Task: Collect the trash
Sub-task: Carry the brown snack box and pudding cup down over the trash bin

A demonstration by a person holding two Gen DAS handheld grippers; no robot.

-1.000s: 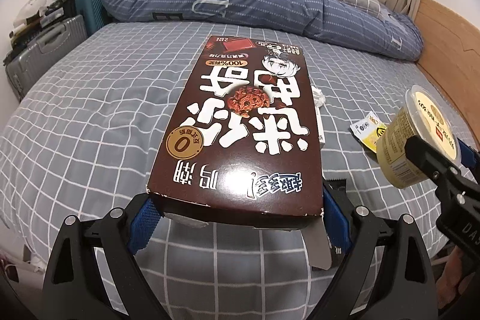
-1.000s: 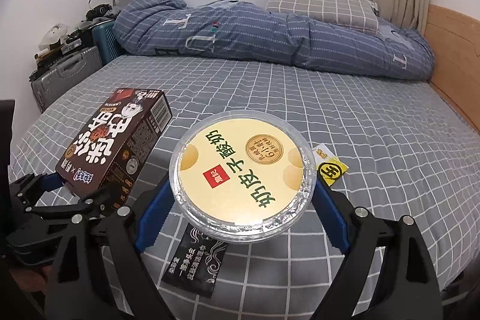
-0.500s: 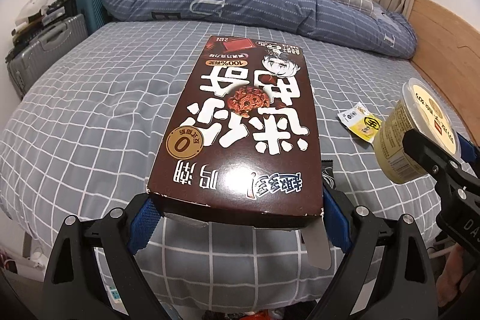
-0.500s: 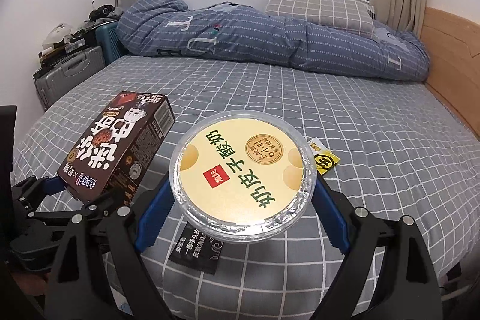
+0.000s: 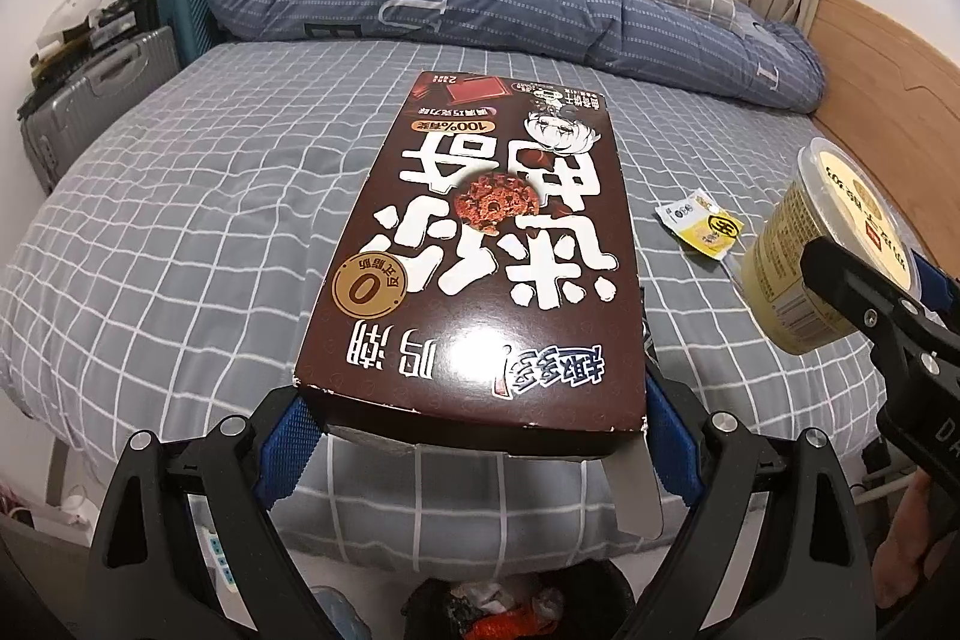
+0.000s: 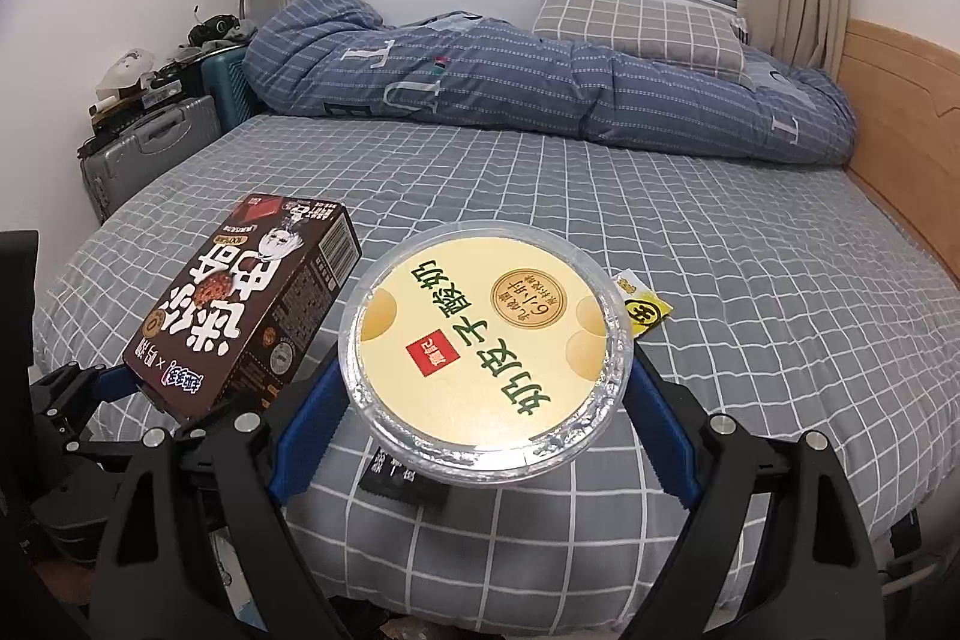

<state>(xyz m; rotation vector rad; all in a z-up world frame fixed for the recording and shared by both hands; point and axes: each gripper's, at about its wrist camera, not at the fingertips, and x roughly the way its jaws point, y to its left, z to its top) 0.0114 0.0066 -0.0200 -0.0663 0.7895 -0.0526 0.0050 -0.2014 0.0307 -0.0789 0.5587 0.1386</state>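
Note:
My left gripper (image 5: 474,436) is shut on a brown snack box (image 5: 480,274), held flat above the near edge of the bed; the same snack box (image 6: 240,316) shows at the left of the right wrist view. My right gripper (image 6: 480,418) is shut on a yellow yogurt cup (image 6: 486,352) with a foil-rimmed lid, and that yogurt cup (image 5: 822,250) appears at the right of the left wrist view. A yellow sachet (image 5: 702,226) lies on the bedsheet, and a black wrapper (image 6: 402,481) lies near the bed's edge under the cup. A bin with trash (image 5: 504,610) sits on the floor below the box.
The grey checked bed (image 5: 180,232) carries a rolled blue duvet (image 5: 480,4) and a pillow (image 6: 636,22) at the far side. Suitcases (image 5: 102,100) stand at the left, a wooden headboard (image 6: 900,112) at the right. A power strip (image 5: 219,559) lies on the floor.
Both grippers have drawn back from the bed with their loads still held. The bed's near edge, the floor and the bin have come into view below.

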